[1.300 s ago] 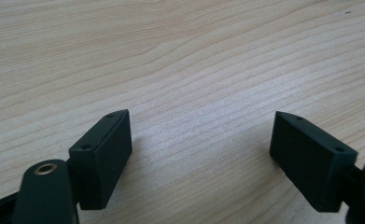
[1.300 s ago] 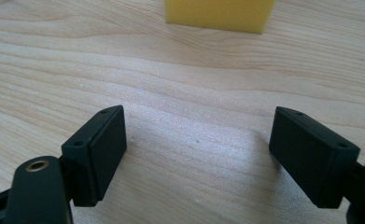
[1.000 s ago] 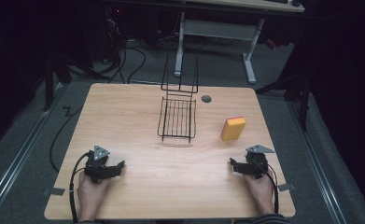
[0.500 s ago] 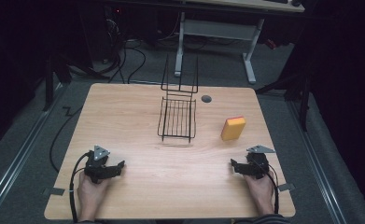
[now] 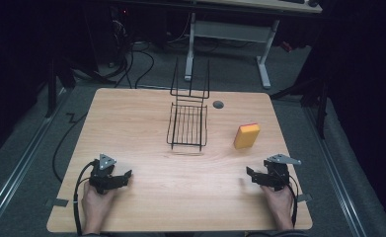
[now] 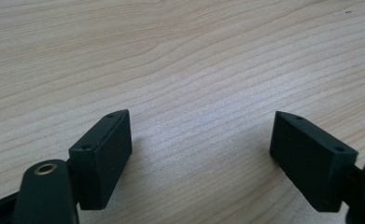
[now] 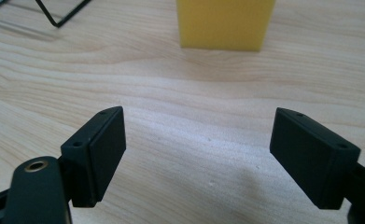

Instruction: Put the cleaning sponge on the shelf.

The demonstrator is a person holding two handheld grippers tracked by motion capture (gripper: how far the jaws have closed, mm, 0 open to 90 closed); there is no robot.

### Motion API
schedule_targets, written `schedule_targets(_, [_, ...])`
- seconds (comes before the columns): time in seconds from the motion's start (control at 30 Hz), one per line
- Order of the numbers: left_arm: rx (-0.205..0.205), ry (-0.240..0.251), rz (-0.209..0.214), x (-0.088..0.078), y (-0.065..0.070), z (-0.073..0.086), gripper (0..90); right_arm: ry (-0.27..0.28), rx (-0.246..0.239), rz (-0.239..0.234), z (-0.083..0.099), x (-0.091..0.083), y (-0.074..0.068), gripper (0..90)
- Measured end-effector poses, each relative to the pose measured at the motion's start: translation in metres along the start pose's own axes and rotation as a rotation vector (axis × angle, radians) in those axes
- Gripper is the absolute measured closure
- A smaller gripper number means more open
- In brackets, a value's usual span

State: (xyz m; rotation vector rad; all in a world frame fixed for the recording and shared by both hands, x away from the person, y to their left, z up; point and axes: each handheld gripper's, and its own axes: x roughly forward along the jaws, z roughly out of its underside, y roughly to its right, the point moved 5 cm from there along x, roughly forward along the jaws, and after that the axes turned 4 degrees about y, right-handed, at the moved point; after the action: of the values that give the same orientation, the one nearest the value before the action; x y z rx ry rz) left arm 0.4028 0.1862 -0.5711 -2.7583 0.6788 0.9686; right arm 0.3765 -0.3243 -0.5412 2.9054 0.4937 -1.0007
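The sponge (image 5: 246, 136) is a yellow block with an orange-red strip along its far top edge. It stands on the table (image 5: 146, 202) ahead of your right tongs (image 5: 250, 174) and slightly toward the centre, well apart from them. Its long axis runs away from you, tilted a little to the right at the far end. In the right gripper view the sponge (image 7: 224, 23) sits straight ahead beyond the gap between the jaws, one broad yellow face turned toward them.

Your right hand (image 5: 281, 205) rests on the near right part of the table, the right tongs low over the wood, jaws spread wide, nothing between them. Your left hand (image 5: 97, 205) rests on the near left part, the left tongs (image 5: 127, 174) angled toward the table's centre. In the left gripper view the left tongs (image 6: 201, 144) are also spread wide, with bare wood grain between the jaws.

A black wire rack (image 5: 187, 126) lies ahead of both tongs near the table's middle, its tall wire back rising at the far end; it is left of the sponge and apart from it. A corner of the rack (image 7: 54, 18) shows at upper left in the right gripper view. A small dark round grommet (image 5: 218, 104) sits beyond the rack. Bare wood lies between the right tongs and the sponge.
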Motion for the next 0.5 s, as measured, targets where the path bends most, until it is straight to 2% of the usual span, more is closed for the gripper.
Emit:
schedule_targets(0.3, [0.000, 0.000, 0.000, 0.000, 0.000, 0.000, 21.5, 0.066, -0.018, -0.023, -0.011, -0.009, -0.007, 18.9])
schedule_targets(0.5, [0.000, 0.000, 0.000, 0.000, 0.000, 0.000, 21.5, 0.114, -0.006, -0.041, -0.020, -0.016, -0.009, 17.8])
